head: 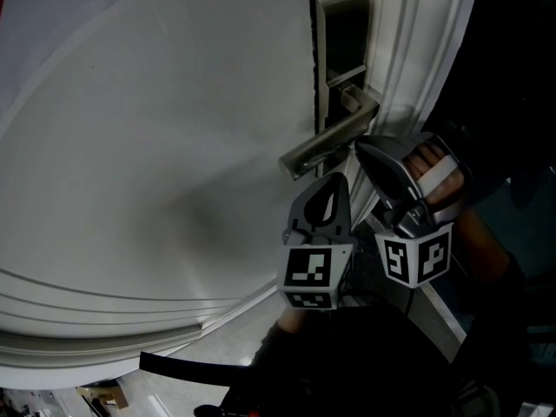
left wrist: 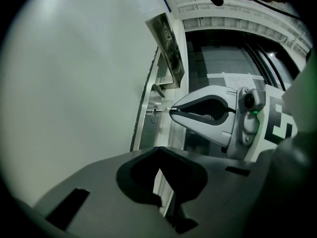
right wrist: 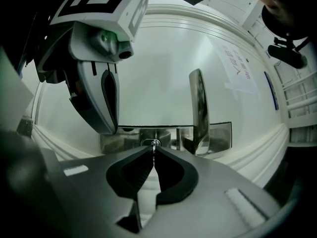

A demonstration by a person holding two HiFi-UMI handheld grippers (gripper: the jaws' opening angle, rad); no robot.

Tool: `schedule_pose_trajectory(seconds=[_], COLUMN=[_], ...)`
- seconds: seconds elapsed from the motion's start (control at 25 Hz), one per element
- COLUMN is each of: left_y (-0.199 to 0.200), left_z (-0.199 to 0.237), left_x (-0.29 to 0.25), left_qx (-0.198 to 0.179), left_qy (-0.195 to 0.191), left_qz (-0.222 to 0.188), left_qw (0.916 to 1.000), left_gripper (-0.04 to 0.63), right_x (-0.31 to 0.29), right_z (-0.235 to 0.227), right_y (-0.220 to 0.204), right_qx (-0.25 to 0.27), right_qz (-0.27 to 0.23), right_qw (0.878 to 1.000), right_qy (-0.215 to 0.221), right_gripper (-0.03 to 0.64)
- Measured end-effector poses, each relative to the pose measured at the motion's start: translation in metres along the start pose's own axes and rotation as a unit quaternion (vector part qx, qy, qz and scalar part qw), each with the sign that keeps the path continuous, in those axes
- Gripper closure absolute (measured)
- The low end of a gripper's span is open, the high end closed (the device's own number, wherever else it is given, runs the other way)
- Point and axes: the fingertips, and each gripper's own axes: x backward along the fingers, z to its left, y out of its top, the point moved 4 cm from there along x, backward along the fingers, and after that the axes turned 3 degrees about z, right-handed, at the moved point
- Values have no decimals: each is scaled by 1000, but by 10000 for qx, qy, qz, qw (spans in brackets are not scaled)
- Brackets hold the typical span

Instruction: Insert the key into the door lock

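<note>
White door (head: 156, 146) across the background, one only, carrying one steel lock plate (head: 340, 42) and one lever handle (head: 326, 146). Two claws under that handle: left claw (left wrist: 158, 155) pinched closed on nothing, right claw (right wrist: 154, 150) just beside it, clamped on the one key (left wrist: 163, 109). Key jutting straight out past the right claw's tips, nose at the single keyhole (left wrist: 154, 114), depth of entry unclear.

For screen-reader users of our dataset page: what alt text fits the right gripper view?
The right tool, jaws shut on a key, holds its tip at the keyhole of a metal lock plate; the left tool hangs upper left.
</note>
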Motion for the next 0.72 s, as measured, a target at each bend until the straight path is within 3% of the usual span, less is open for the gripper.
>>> schedule_pose_trajectory(seconds=[0.72], left_y=[2], left_z=[3], left_x=[0], left_qx=[-29], left_qy=[-5], left_qz=[-8], left_qw=[10000], left_gripper=[595], right_x=[0], right_z=[0], right_y=[0], right_qx=[6], right_qz=[9], right_qw=[10000], right_qy=[18], right_gripper=[606])
